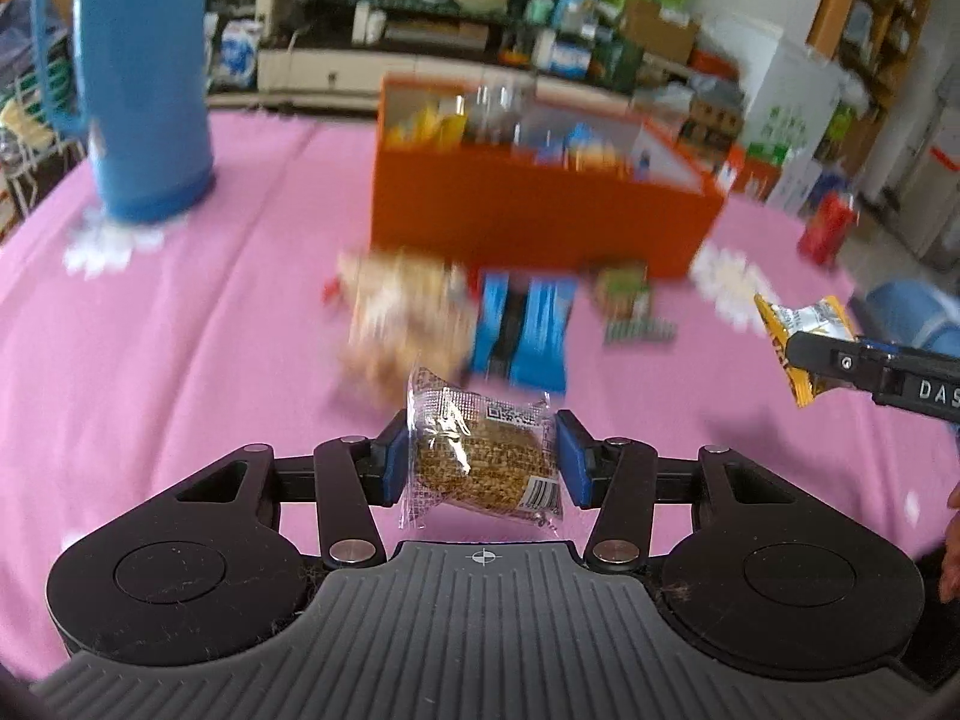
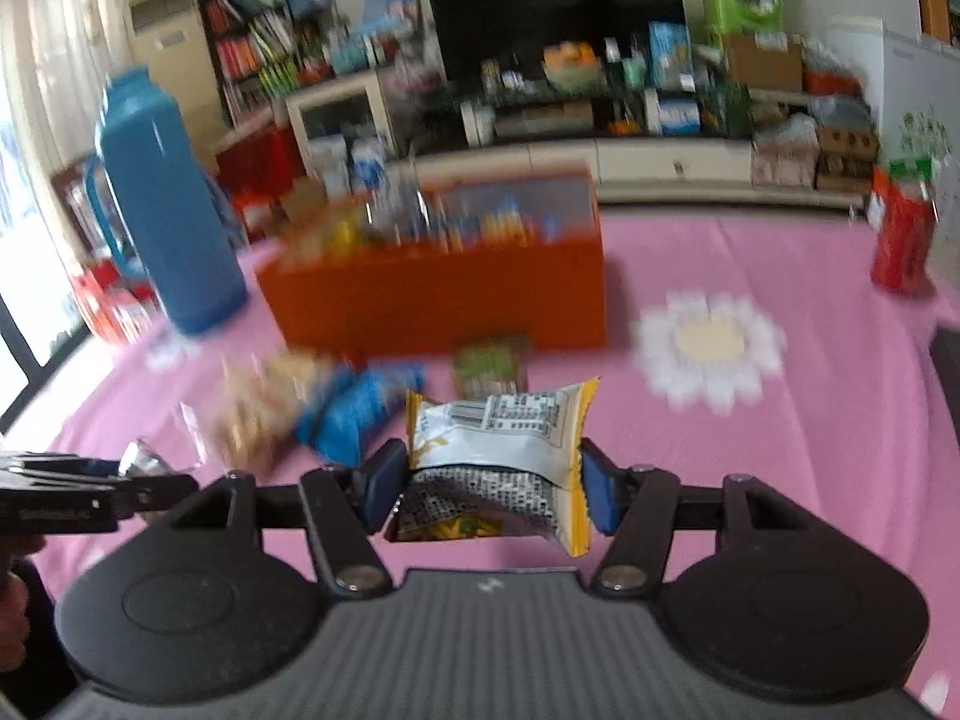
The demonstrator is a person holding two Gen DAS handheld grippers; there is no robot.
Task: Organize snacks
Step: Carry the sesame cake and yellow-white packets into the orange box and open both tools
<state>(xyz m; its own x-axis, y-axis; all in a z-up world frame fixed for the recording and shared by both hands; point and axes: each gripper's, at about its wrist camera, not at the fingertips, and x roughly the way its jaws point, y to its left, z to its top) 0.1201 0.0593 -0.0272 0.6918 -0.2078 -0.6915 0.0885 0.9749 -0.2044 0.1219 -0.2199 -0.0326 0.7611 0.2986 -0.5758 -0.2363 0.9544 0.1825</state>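
Blue thermos jug [image 1: 141, 90], pink daisy-print tablecloth [image 1: 210, 330], dark television [image 2: 552, 6], possibly bookshelves [image 2: 258, 42] behind

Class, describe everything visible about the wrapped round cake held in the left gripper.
The round cake is brown and coarse-grained, sealed in a clear, crinkly plastic wrapper printed with a QR code and a barcode. It is held above the pink tablecloth, tilted slightly, clamped at its sides by the blue-padded fingers of the left gripper. Nothing else touches it.
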